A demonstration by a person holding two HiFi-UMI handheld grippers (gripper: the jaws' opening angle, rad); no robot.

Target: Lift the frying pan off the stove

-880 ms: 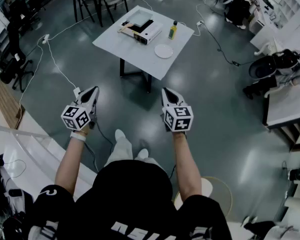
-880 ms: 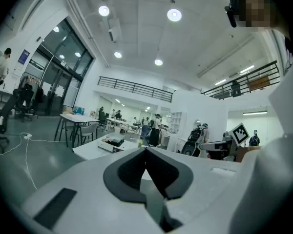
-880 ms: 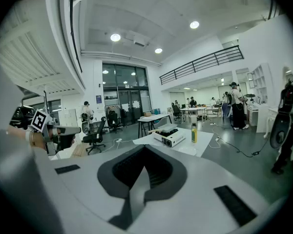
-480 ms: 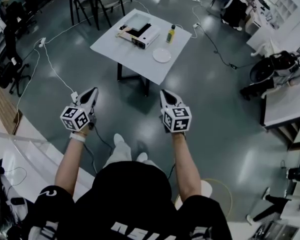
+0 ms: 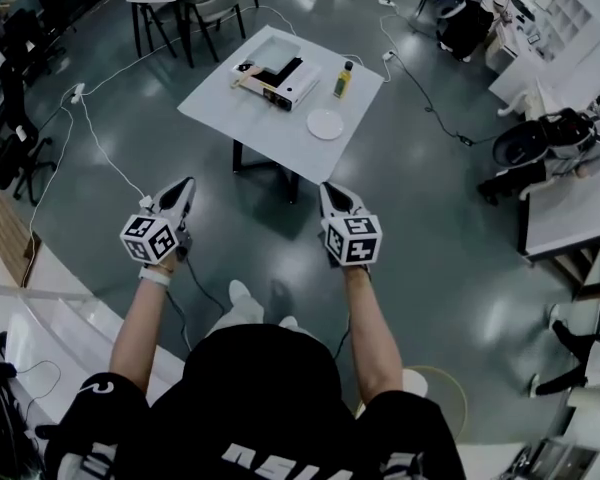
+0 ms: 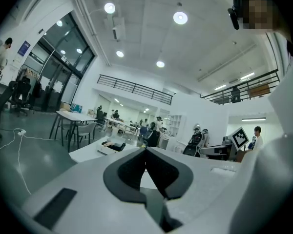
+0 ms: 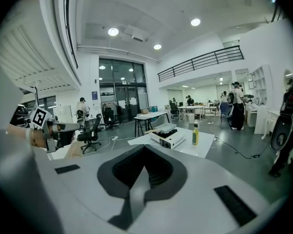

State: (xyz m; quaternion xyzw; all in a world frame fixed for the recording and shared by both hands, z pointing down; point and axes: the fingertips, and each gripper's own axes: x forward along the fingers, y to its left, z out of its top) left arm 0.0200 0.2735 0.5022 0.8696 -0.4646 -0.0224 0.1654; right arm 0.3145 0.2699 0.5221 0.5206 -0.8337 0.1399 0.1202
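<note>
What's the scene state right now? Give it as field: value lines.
white square table: ahead of the person, well apart from both grippers
white portable stove: on the table
pale square frying pan: sits on the stove, not lifted
yellow-green bottle: upright, right of the stove
white round plate: on the table, apart from the stove
left gripper: fingers together, empty, in the air
right gripper: fingers together, empty, in the air
</note>
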